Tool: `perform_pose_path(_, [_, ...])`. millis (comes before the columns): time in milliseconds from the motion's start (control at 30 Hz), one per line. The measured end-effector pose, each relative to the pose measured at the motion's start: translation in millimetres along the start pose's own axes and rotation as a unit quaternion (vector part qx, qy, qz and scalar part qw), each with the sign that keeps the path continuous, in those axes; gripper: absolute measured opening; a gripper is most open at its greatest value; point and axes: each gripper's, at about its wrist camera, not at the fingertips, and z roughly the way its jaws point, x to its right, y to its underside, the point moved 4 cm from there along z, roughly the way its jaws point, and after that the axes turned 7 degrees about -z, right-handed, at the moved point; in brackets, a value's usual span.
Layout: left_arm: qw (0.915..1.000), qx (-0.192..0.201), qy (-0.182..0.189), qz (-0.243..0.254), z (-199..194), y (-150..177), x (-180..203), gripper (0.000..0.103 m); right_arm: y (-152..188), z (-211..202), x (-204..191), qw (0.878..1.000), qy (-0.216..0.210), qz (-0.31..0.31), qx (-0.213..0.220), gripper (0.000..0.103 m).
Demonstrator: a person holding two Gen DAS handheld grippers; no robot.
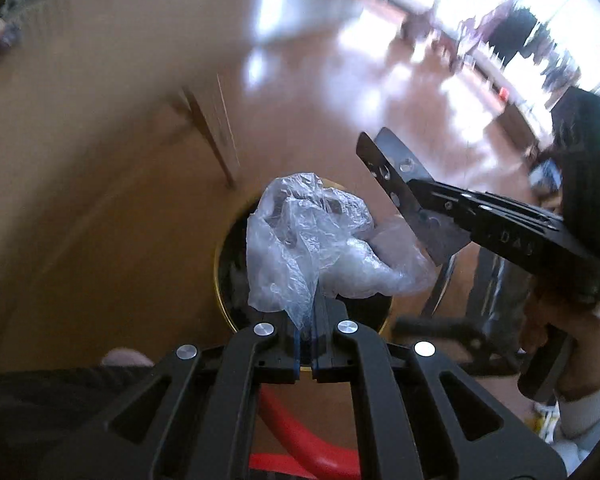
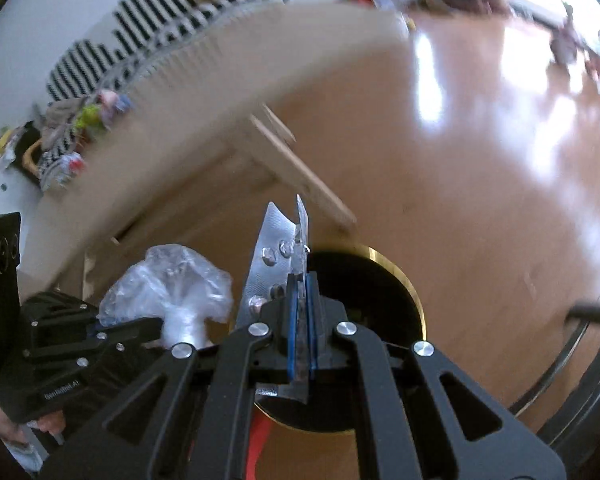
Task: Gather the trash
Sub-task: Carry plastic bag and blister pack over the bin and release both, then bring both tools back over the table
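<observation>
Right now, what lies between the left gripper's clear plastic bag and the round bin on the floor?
Nothing. In the left wrist view the clear plastic bag, pinched by the left gripper, hangs over the open round bin with only air between them.

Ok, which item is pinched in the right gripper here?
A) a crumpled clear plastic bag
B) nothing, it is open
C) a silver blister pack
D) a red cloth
C: the right gripper is shut on the silver blister pack, while the plastic bag is in the left gripper, both above the dark bin.
</observation>
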Motion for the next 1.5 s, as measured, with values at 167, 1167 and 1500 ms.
perform_pose_path(167, [0.998,-0.061,-0.017,-0.005,53,11,-4,0.002,24,31,21,0.999,-0.001,0.038,-0.038,0.005])
perform_pose_path(1167, [0.9989,-0.012,0.006,-0.045,25,-1,-7,0.097,-19,-16,32,0.994,0.011,0.082,0.073,0.097])
perform_pose_path(1500, [0.966,0.202,-0.064,-0.149,-147,-28,-122,0.097,-108,-11,-93,0.989,-0.026,-0.071,0.128,0.097])
